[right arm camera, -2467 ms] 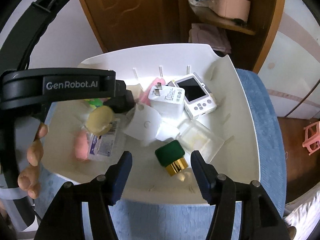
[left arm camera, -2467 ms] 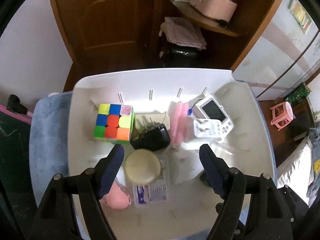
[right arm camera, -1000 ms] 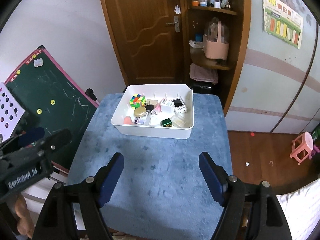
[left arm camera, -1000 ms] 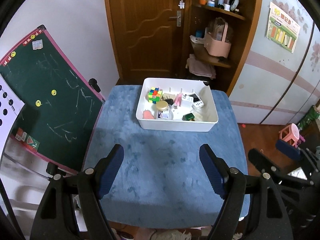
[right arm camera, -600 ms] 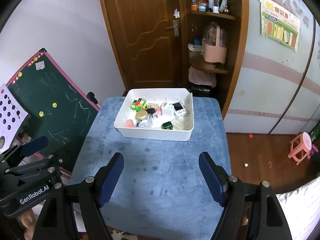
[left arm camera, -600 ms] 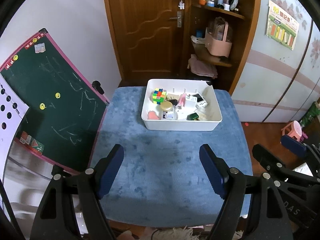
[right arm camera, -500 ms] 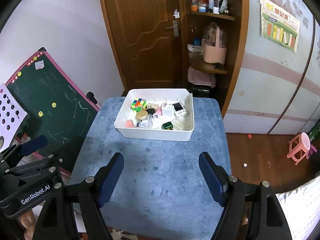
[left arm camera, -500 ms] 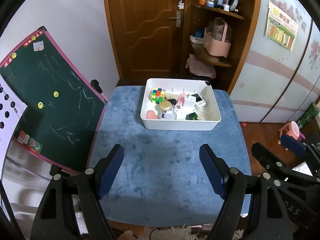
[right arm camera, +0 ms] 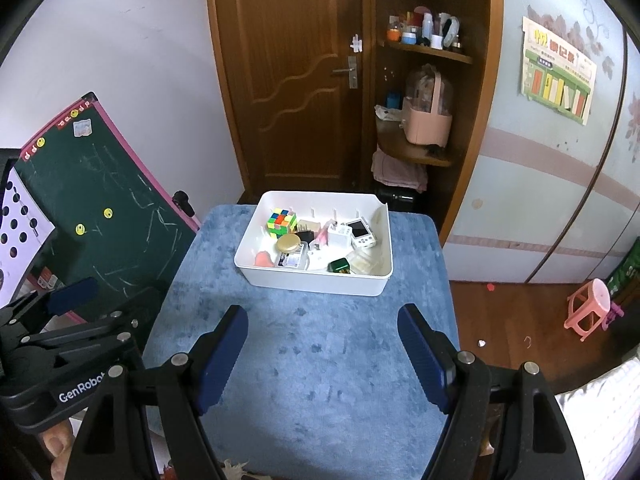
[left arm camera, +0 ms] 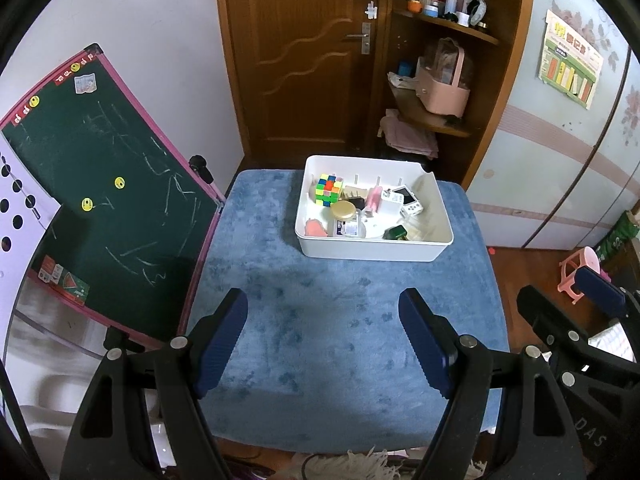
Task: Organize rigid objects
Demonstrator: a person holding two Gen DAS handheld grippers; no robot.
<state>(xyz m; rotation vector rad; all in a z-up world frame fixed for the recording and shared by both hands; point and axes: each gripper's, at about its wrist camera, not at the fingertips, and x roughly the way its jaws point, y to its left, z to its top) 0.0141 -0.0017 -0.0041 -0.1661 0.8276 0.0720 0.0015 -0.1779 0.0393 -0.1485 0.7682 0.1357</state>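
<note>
A white bin (left arm camera: 372,249) (right arm camera: 316,280) stands at the far end of a blue-covered table (left arm camera: 320,320) (right arm camera: 312,344). It holds a colour cube (left arm camera: 329,188) (right arm camera: 281,221), a gold-lidded jar (left arm camera: 343,210) (right arm camera: 289,243), a black plug, a white charger (right arm camera: 339,236), a small white game console (left arm camera: 409,200) (right arm camera: 362,233), a green box (left arm camera: 395,233) (right arm camera: 339,266) and a pink item (left arm camera: 315,227). My left gripper (left arm camera: 324,320) and right gripper (right arm camera: 322,334) are both open and empty, held well back above the table's near half.
A green chalkboard (left arm camera: 100,184) leans at the table's left edge. A wooden door (left arm camera: 304,56) and corner shelves with a pink basket (left arm camera: 442,92) stand behind the bin. A pink stool (right arm camera: 592,314) sits on the floor at right.
Both grippers pulled far back from just above the bin to a wide view of the table. In the last half second, almost no movement. Both stayed open.
</note>
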